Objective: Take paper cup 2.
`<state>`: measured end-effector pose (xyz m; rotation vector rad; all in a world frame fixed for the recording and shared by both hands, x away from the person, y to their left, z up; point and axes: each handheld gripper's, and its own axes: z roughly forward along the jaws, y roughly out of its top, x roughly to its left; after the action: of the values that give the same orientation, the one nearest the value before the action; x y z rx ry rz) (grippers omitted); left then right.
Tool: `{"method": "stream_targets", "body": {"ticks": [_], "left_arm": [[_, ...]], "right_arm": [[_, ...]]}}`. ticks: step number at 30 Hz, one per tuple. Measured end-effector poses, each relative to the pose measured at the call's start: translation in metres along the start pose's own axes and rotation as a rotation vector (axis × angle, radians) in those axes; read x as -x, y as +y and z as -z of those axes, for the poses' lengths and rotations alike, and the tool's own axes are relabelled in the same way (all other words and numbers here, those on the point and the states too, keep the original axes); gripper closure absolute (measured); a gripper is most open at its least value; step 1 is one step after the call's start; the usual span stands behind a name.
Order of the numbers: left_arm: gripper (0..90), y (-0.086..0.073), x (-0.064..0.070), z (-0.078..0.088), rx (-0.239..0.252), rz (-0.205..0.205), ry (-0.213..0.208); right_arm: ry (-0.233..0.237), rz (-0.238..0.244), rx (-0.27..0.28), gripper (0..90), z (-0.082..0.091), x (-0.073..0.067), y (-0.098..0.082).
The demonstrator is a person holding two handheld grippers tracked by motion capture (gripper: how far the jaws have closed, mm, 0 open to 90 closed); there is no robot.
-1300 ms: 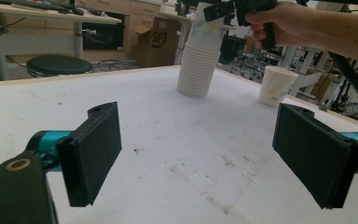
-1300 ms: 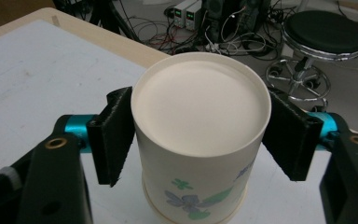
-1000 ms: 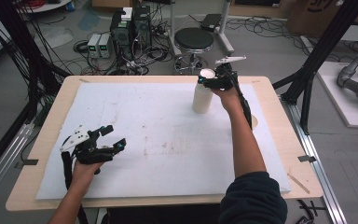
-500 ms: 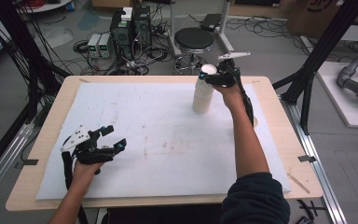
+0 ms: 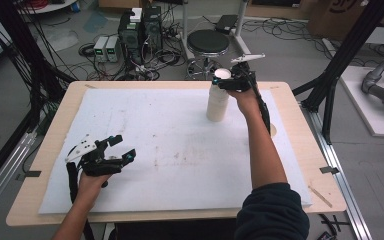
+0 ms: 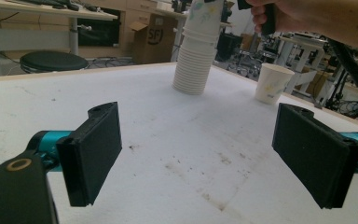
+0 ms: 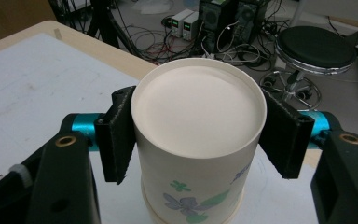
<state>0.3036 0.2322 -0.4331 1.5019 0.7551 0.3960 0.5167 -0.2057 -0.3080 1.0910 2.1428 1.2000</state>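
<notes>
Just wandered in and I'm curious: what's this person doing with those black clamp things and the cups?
A person holds a two-jaw gripper in each hand. The right gripper is clamped on the top paper cup, upside down, of a stack of cups at the far side of the table. The left gripper rests near the front edge, jaws open and holding nothing. A single cup stands upright beside the stack.
</notes>
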Motion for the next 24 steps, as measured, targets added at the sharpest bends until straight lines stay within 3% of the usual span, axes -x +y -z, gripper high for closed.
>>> {"method": "stream_targets", "body": {"ticks": [16,24], "left_arm": [[15.6,-0.0003,-0.0004,-0.0005,0.003,0.008,-0.003],[15.6,-0.0004,-0.0003,-0.0005,0.001,0.01,-0.007]], "right_arm": [[0.006,0.021,-0.032,35.0,-0.0047,0.0004,0.0025],[-0.004,0.02,-0.022,34.5,-0.0059,-0.0006,0.0023]]}}
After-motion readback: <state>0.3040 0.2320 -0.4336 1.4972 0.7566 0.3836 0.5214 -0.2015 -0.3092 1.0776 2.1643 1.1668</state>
